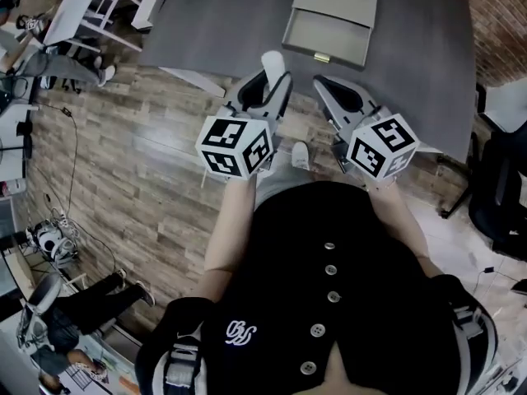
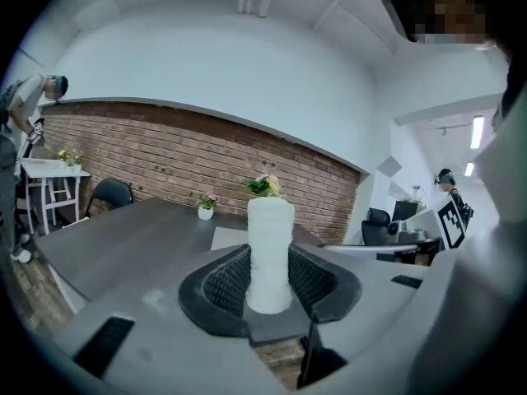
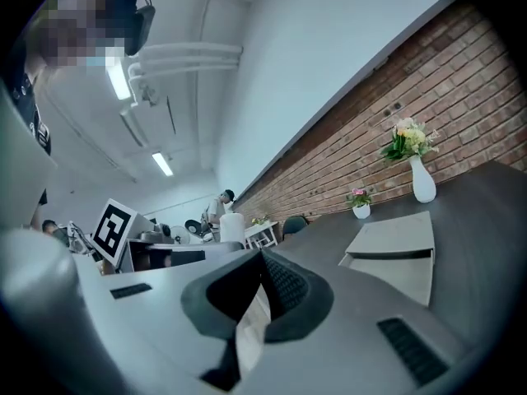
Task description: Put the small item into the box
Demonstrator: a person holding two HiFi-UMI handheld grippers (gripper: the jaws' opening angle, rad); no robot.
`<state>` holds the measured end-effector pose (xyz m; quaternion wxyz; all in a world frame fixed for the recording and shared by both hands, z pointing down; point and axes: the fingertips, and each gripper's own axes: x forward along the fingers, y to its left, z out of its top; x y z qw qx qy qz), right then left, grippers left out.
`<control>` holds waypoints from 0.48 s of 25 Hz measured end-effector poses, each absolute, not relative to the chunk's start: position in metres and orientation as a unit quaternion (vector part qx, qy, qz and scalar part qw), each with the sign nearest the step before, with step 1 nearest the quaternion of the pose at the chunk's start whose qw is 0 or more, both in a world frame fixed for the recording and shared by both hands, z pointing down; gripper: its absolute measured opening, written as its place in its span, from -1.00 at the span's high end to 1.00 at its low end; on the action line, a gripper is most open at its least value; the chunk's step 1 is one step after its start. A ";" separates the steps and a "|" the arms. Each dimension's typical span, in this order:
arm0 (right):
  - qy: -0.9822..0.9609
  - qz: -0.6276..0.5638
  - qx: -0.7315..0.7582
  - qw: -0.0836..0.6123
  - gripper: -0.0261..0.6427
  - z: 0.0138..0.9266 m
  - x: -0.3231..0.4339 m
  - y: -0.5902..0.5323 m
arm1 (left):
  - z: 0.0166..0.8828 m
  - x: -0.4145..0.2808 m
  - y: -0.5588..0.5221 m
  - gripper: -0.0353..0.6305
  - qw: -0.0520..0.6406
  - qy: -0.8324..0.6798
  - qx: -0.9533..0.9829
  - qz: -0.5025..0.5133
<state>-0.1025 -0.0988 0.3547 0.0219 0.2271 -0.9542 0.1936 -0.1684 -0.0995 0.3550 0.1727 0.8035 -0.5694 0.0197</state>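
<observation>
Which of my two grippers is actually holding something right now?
The left gripper: its jaws are clamped on an upright white cylinder. The right gripper has its jaws together, with nothing between them.

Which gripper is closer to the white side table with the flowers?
Left. The left gripper, holding a white cylinder, is on the white side table's side; the right gripper sits beyond it.

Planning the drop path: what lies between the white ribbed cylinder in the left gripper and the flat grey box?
Only bare dark grey tabletop, in the head view, separates cylinder and box.
</observation>
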 end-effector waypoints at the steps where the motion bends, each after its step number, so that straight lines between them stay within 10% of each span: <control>1: -0.952 0.194 0.235 0.018 0.92 0.357 -0.111 -0.110 | 0.356 -0.174 -0.109 0.49 0.170 -0.557 0.813 0.026; 12: -0.931 0.196 0.305 0.043 0.92 0.359 -0.118 -0.160 | 0.372 -0.169 -0.162 0.49 0.201 -0.455 0.866 0.049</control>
